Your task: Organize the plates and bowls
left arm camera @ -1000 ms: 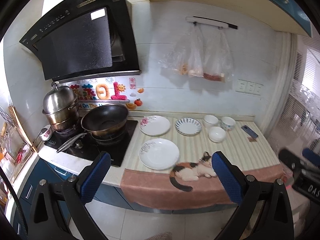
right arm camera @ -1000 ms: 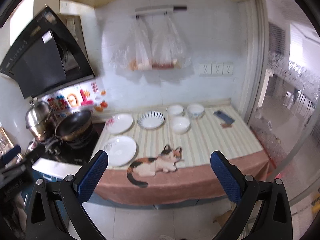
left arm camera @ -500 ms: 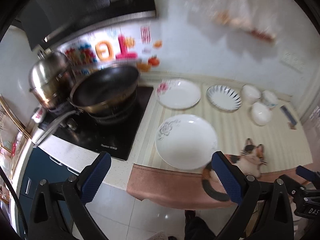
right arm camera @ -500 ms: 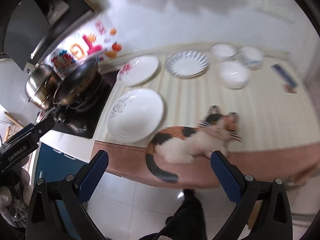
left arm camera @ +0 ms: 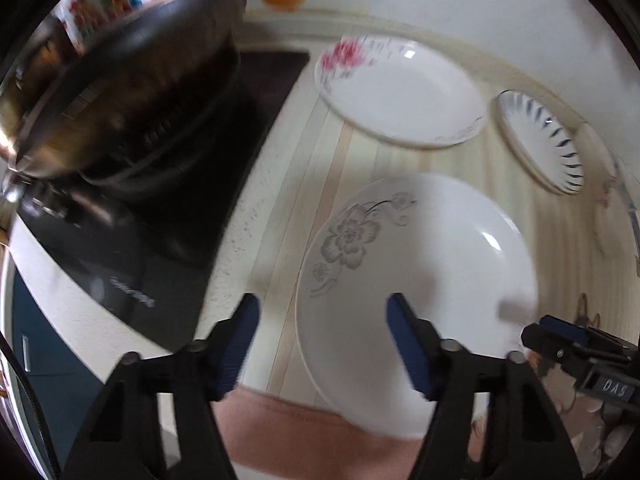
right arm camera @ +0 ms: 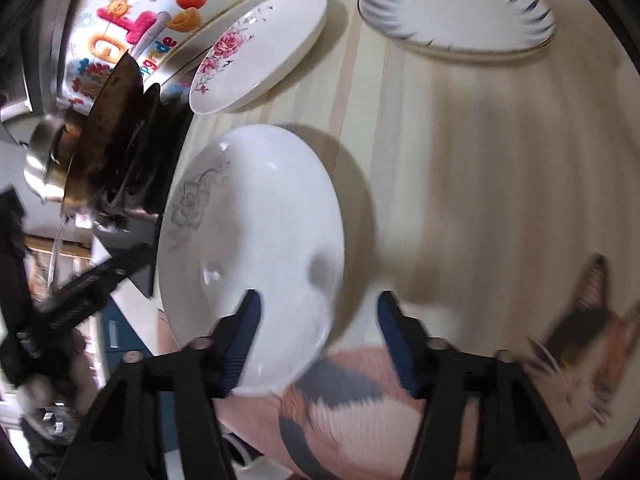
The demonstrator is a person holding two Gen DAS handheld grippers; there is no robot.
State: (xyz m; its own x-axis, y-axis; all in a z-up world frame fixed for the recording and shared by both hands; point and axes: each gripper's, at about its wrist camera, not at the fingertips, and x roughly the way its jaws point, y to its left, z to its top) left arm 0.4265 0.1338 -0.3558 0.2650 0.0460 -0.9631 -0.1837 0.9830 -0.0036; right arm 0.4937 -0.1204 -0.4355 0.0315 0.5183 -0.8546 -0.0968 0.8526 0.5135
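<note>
The round white porcelain plate with a grey flower (left arm camera: 420, 240) is flanked on the striped desk (right arm camera: 460, 152) by left tongs (left arm camera: 322, 342) and right tongs (right arm camera: 318, 332), both open and empty; a rim grasp is judged next.

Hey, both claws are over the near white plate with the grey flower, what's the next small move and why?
Probably ease the left claw forward so its open fingers straddle the near plate's left rim. It already brackets that edge, while the right claw, also open, brackets the opposite rim. Neither grips the plate yet, and it lies flat on the striped mat.
</note>
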